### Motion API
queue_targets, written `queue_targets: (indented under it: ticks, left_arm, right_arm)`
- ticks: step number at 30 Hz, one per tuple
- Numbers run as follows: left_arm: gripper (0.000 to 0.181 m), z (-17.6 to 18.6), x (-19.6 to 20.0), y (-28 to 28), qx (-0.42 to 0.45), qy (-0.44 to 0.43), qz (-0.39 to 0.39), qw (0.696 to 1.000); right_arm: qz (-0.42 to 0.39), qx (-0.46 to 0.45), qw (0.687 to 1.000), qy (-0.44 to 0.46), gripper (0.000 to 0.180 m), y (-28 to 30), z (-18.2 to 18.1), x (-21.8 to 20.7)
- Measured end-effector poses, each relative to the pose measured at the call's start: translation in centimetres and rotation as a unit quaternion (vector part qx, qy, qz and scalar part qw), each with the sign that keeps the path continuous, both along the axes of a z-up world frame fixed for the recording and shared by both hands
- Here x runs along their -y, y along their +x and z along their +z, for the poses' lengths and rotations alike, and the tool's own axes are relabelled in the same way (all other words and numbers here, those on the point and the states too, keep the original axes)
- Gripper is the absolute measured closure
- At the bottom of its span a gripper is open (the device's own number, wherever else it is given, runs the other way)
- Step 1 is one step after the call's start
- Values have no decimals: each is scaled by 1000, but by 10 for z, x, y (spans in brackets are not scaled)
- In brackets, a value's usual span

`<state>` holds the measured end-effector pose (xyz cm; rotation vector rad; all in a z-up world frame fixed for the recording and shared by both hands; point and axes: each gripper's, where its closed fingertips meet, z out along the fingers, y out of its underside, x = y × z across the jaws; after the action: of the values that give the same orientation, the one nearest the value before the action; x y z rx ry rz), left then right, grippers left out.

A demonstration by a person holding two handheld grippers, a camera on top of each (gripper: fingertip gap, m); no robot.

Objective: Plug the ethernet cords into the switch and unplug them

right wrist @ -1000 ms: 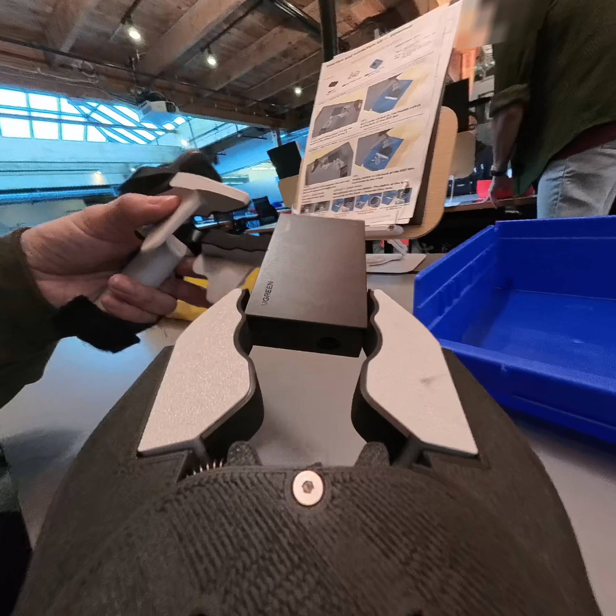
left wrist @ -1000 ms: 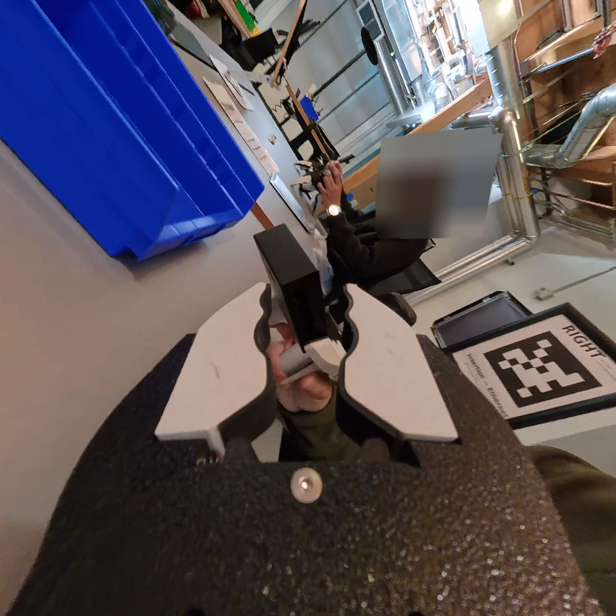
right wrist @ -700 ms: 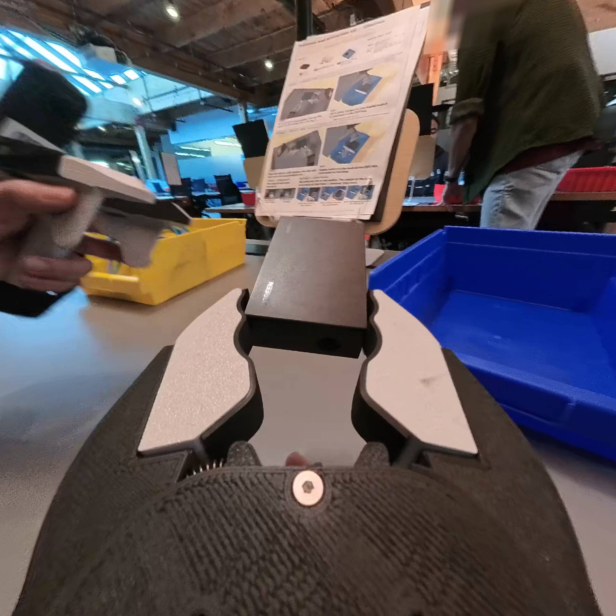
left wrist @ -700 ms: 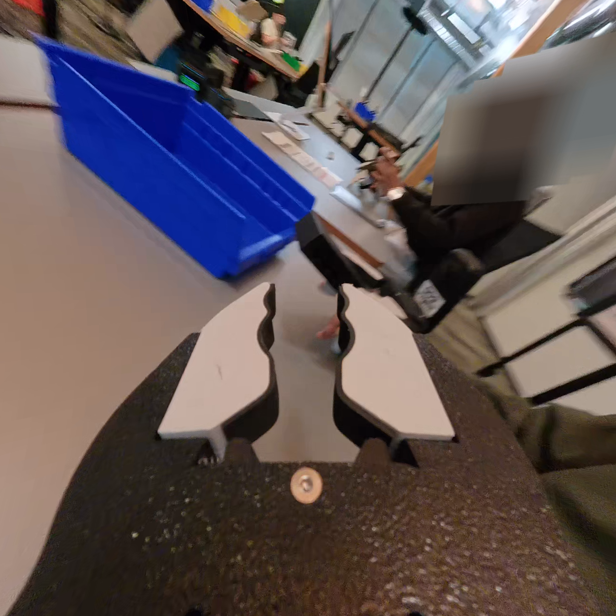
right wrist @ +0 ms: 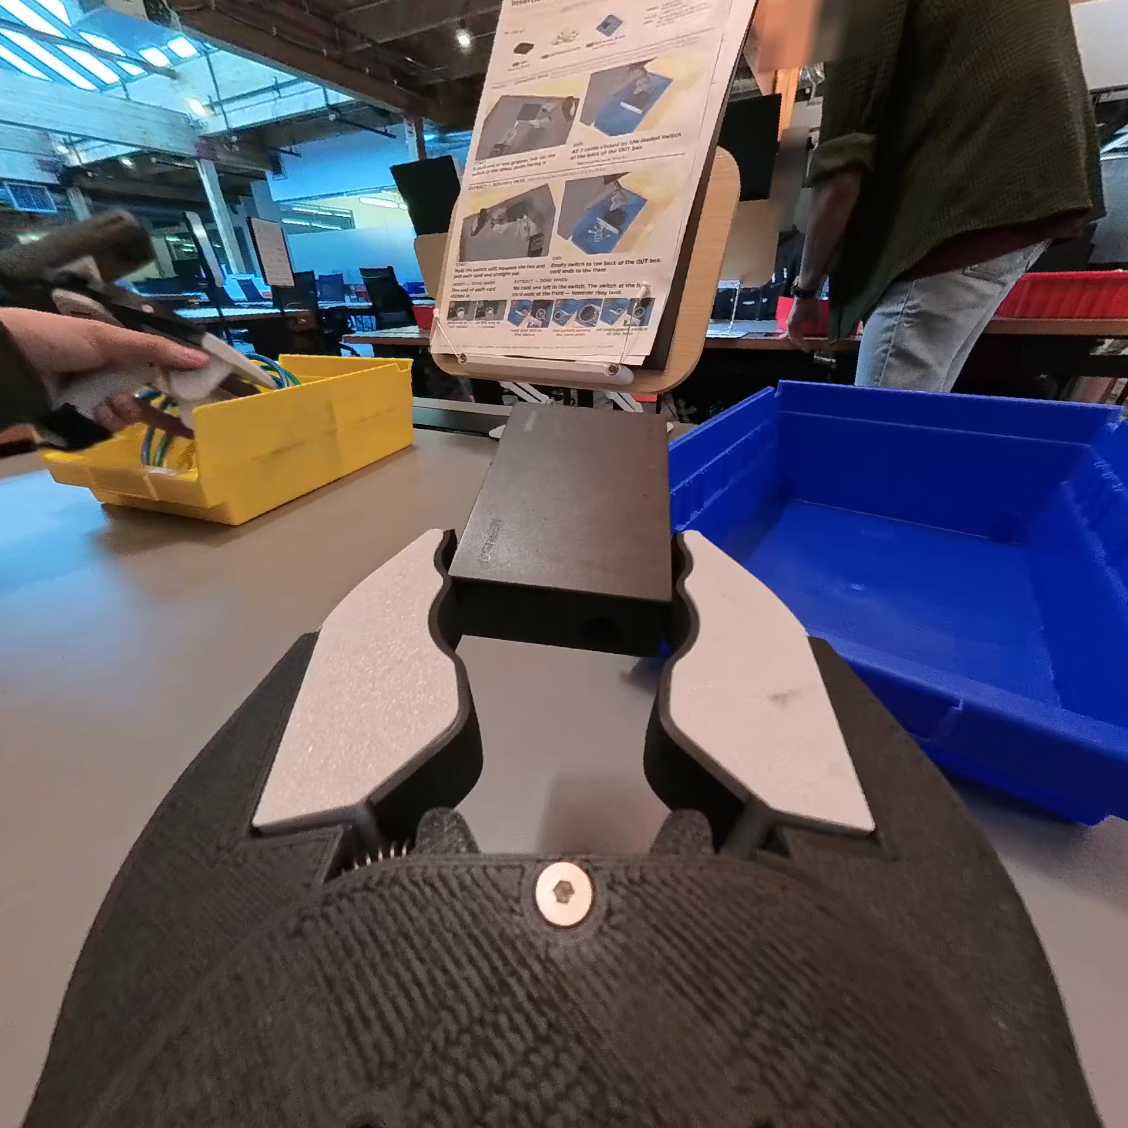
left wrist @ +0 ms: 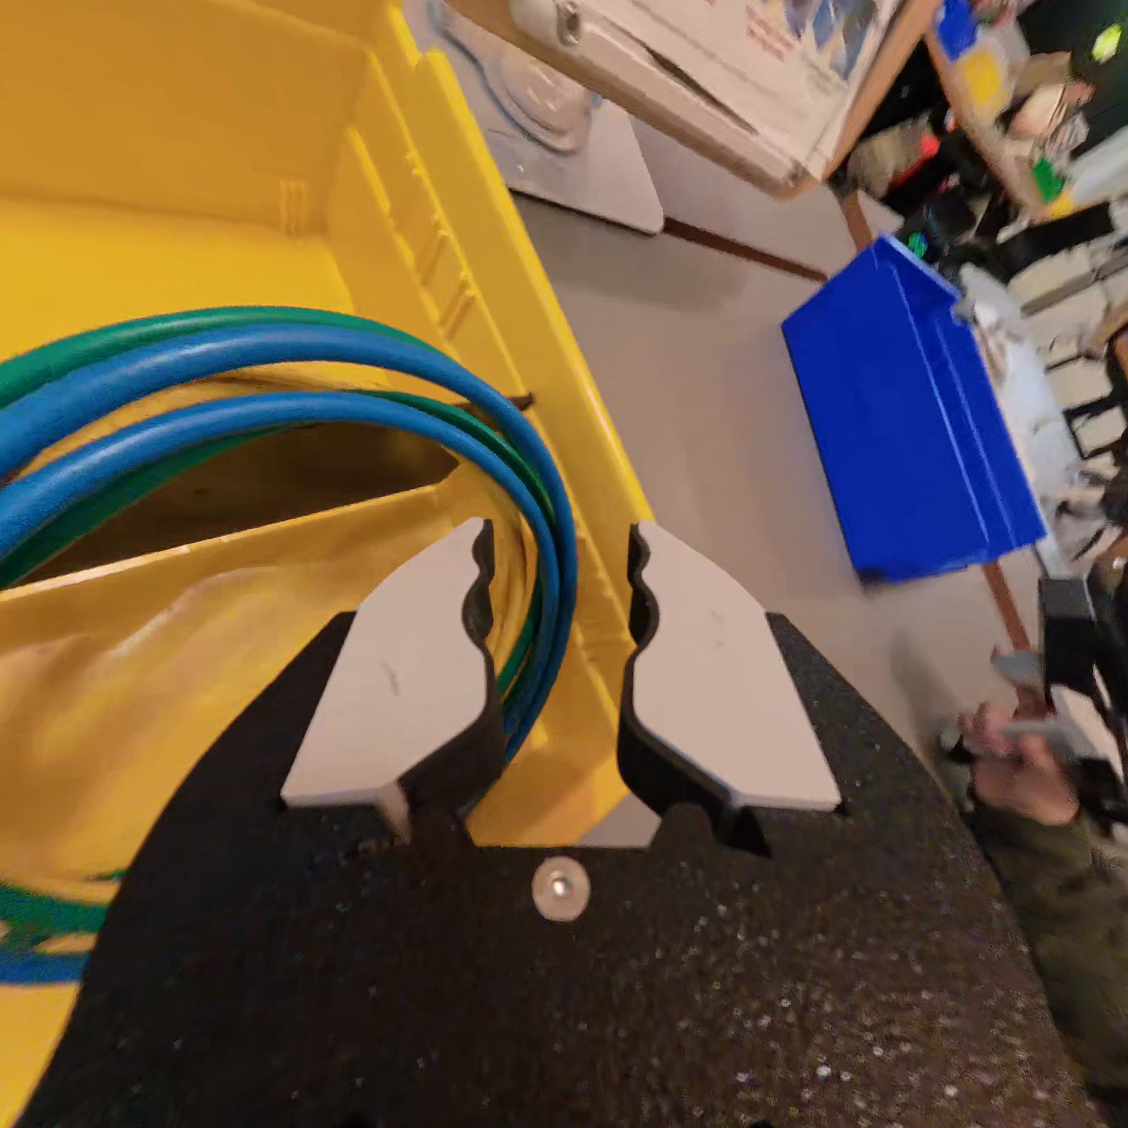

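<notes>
My right gripper (right wrist: 561, 540) is shut on the near end of a black switch (right wrist: 567, 488) and holds it just above the grey table, between the two bins. My left gripper (left wrist: 558, 531) is open over the right wall of a yellow bin (left wrist: 183, 152). Coiled blue cords (left wrist: 305, 354) and a green cord (left wrist: 183, 323) lie in that bin. Their loop runs between the jaws, close to the left finger (left wrist: 403, 659), and is not clamped. In the right wrist view the left gripper (right wrist: 183, 378) shows far left, over the yellow bin (right wrist: 305, 439).
An empty blue bin (right wrist: 915, 580) stands right of the switch; it also shows in the left wrist view (left wrist: 903, 439). A stand with an instruction sheet (right wrist: 586, 183) is behind the switch. A person (right wrist: 952, 183) stands at a far table.
My left gripper has swung away from the switch to the yellow bin and now straddles the cord loop. My right gripper still holds the switch.
</notes>
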<state>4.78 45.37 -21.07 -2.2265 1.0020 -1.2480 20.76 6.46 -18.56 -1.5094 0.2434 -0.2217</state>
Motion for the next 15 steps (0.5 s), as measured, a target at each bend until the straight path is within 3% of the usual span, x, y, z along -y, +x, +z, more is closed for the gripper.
queue_targets:
  ticks: [3,4,7,12,15]
  left_arm:
    - [150,-11,-8,4,-9,4,19,1000]
    - [169,-11,-7,5,-2,5,14,1000]
    - [174,1,-5,0,18,28,12,999]
    - [176,52,0,-10,60,117,-2,991]
    - [176,109,22,-19,95,173,-39,980]
  right_arm:
    - [-1,5,1000,0,113,-1,0,0]
    - [-2,5,1000,2,113,-1,1,1]
    - [-1,3,1000,7,113,-1,2,2]
    - [4,6,1000,7,113,-3,2,2]
    - [2,-3,1000,20,113,0,4,5]
